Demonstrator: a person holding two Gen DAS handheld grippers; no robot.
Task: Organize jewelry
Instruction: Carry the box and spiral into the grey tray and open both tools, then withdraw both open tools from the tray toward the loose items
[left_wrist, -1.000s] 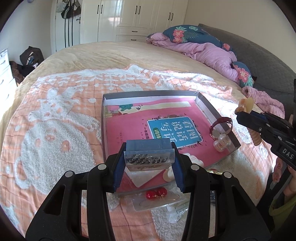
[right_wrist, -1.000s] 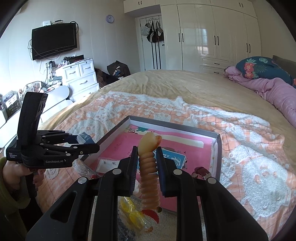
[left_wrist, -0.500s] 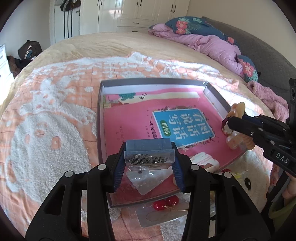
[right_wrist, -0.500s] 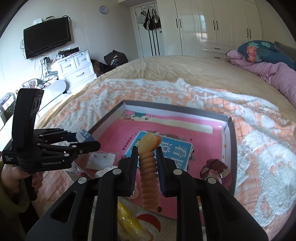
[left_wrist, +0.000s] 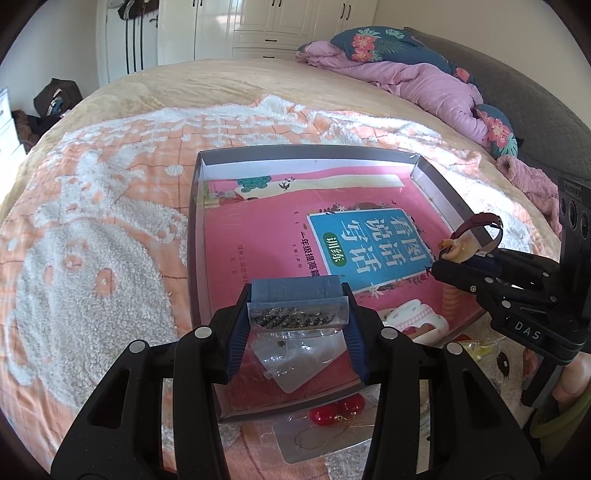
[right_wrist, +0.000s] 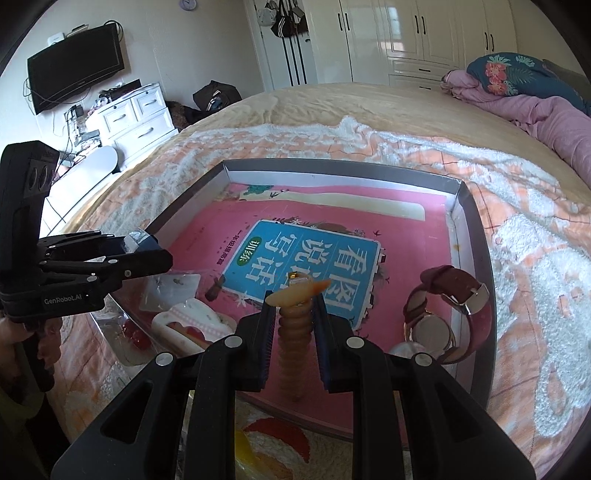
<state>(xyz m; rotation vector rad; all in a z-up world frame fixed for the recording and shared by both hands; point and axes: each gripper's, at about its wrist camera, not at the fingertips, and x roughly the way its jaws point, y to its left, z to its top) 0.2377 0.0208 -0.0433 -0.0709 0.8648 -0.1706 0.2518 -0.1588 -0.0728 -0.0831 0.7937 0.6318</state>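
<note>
The left gripper (left_wrist: 299, 321), in the lower centre of its own view, is gripping a small clear bag of dark beads (left_wrist: 295, 318), its blue pads pressing on the bag's sides; the bag is hanging above the near edge of the tray (left_wrist: 194, 236). The right gripper (right_wrist: 293, 325), at the lower centre of its view, is clamping a ribbed amber spiral piece (right_wrist: 293, 332) with its jaws nearly together; the piece is standing upright between them, its pale flat head poking above the tips and its lower end hanging over the tray's near rim. One shallow grey tray is sitting on the patterned blanket (left_wrist: 92, 229), and one pink book (right_wrist: 306, 258) with a blue title panel is lying flat inside it. One dark red watch (right_wrist: 447, 314) is resting in the tray's right-hand corner in the right wrist view. One white hair clip (right_wrist: 188, 325) and one clear packet (right_wrist: 170, 291) are lying at the tray's lower left in that view. Two red round beads (left_wrist: 332, 411) are showing below the tray in the left wrist view, partly covered by the gripper. A yellow item beside the tray, at the bottom of the right wrist view, is being cut off by the gripper body and cannot be identified.
</note>
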